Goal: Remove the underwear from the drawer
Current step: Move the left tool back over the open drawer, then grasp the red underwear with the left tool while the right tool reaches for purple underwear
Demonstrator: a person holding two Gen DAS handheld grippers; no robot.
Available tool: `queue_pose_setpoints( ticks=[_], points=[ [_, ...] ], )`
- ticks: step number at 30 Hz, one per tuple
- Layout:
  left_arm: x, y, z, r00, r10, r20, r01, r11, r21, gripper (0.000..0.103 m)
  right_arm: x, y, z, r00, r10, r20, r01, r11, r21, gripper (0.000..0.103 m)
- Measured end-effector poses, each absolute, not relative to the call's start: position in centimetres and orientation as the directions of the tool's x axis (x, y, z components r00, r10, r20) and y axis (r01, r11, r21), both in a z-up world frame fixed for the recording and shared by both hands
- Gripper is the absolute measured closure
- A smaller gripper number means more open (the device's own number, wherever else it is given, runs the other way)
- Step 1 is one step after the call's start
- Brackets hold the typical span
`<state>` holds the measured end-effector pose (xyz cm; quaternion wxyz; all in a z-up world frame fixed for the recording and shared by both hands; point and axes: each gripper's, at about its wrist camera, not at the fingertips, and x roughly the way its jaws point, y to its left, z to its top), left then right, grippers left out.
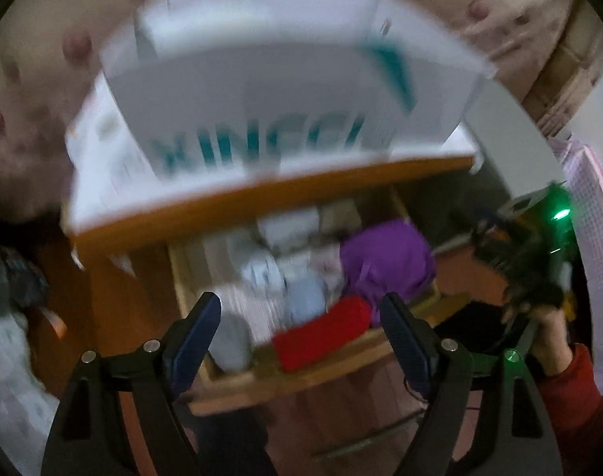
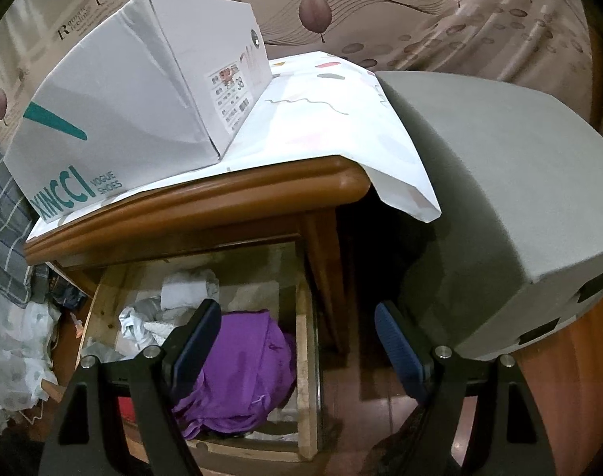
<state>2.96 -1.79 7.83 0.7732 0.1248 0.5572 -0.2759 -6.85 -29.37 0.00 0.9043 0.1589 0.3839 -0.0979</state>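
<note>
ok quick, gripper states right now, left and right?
Left gripper: open, holding nothing, above the open drawer.
Right gripper: open, holding nothing, over the purple garment.

An open wooden drawer [image 2: 307, 341] sits pulled out beneath a nightstand top, filled with crumpled clothing. A bunched purple garment [image 2: 245, 369] lies at its 3 o'clock side, a red folded piece [image 1: 321, 337] at 6 o'clock, and white and pale items [image 2: 182, 293] toward 10 o'clock.

Left gripper [image 1: 299, 341]: jaws spread wide, nothing held | Right gripper [image 2: 297, 343]: jaws spread wide, nothing held | Right hand [image 1: 539, 317], red-sleeved, grips its handle in the left wrist view
</note>
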Motion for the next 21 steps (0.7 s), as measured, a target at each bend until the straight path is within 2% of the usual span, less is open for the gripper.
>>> queue_pose_setpoints(
  ticks=[9,17,21],
  points=[
    [4.2,-2.1,-2.7,0.000,-0.236,-0.972,0.503,0.840,-0.204,0.025,-6.7,-29.5,-0.1,0.682,-0.052,-0.729,0.299,0.930,0.214,0.021],
    [5.2,-3.4,-7.7,-0.157,-0.209,-0.965,0.477,0.840,-0.260,0.024,-6.5,-29.4,-0.3,0.681,-0.051,-0.730,0.296,0.932,0.210,0.021],
    [4.8,-4.2,-8.6,-0.187,-0.220,-0.957,0.489,0.824,-0.285,0.020,-6.5,-29.3,-0.2,0.683,-0.053,-0.729,0.296,0.932,0.209,0.021]
  ],
)
